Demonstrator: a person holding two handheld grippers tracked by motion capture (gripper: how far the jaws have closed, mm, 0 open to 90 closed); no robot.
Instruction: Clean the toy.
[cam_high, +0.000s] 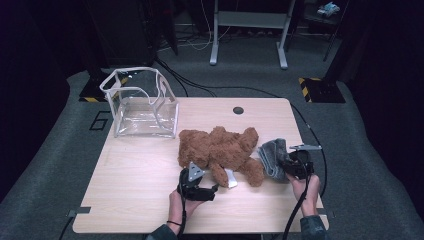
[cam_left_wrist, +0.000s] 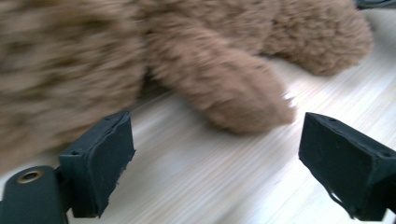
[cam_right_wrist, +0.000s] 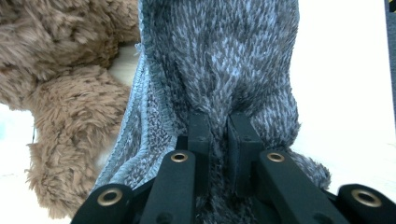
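Note:
A brown plush bear (cam_high: 220, 150) lies flat in the middle of the wooden table (cam_high: 135, 190). My left gripper (cam_high: 216, 187) sits just in front of it, open, nothing between its pads. In the left gripper view one bear leg (cam_left_wrist: 233, 93) lies on the table a little beyond the wide-set pads (cam_left_wrist: 102, 163). A grey fuzzy cloth (cam_high: 272, 157) lies bunched beside the bear's right side. My right gripper (cam_high: 289, 169) is shut on the near edge of that cloth (cam_right_wrist: 224, 70), which its pads (cam_right_wrist: 201, 135) pinch in a fold.
A clear plastic box with a white frame (cam_high: 142, 105) stands open at the table's back left. A small white tag (cam_high: 231, 178) lies by the bear's leg. A dark round hole (cam_high: 238, 110) sits near the back edge. Cables trail off the table's right side.

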